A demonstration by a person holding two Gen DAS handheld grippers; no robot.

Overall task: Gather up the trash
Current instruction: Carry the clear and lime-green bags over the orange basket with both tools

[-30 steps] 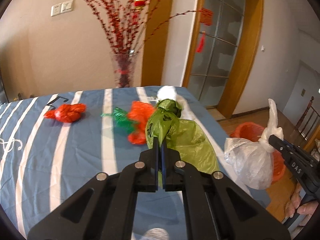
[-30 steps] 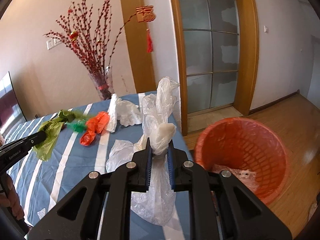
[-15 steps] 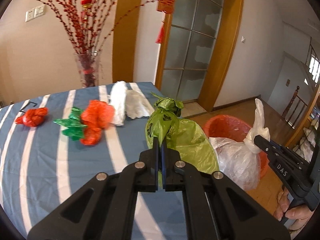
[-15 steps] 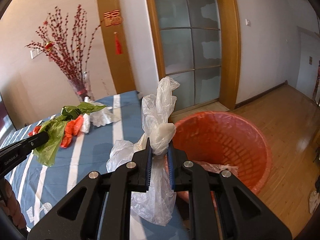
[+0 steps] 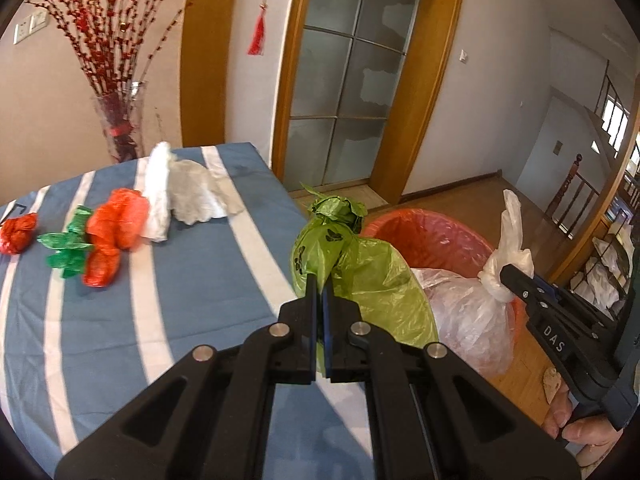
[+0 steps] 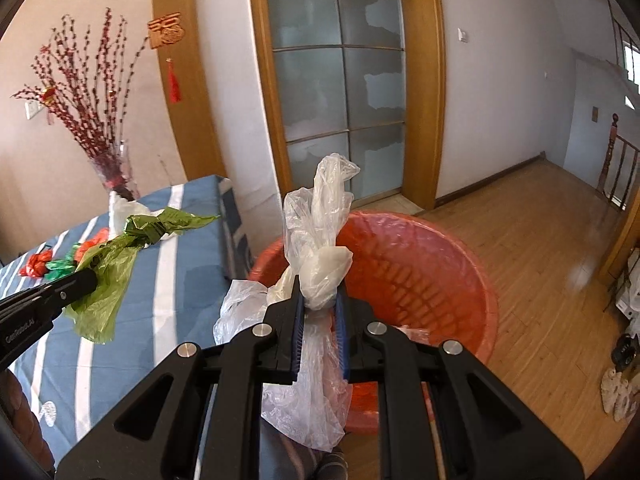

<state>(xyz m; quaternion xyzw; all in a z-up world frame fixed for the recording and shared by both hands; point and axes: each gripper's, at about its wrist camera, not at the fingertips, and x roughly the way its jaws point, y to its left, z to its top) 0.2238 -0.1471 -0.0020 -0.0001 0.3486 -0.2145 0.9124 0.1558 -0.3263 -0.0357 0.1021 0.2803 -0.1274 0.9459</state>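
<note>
My left gripper [image 5: 320,286] is shut on a knotted green plastic bag [image 5: 360,276] and holds it in the air over the right edge of the blue striped table [image 5: 200,304]. My right gripper [image 6: 318,292] is shut on the knot of a clear plastic bag [image 6: 316,256], which hangs over the near rim of the orange bin [image 6: 420,276]. The clear bag [image 5: 472,312] and the bin [image 5: 424,236] also show in the left wrist view. The green bag [image 6: 108,276] and left gripper [image 6: 86,282] show at the left of the right wrist view.
On the table lie a red bag [image 5: 18,232], a green bag [image 5: 68,248], an orange bag [image 5: 114,232] and white bags [image 5: 184,196]. A glass vase with red branches [image 5: 118,128] stands at the back. Wooden floor [image 6: 540,240] surrounds the bin; a glass door [image 6: 340,100] is behind.
Both grippers have swung to the right with their bags, away from the table middle. The bin has come closer, and the clear bag now hangs over its rim.
</note>
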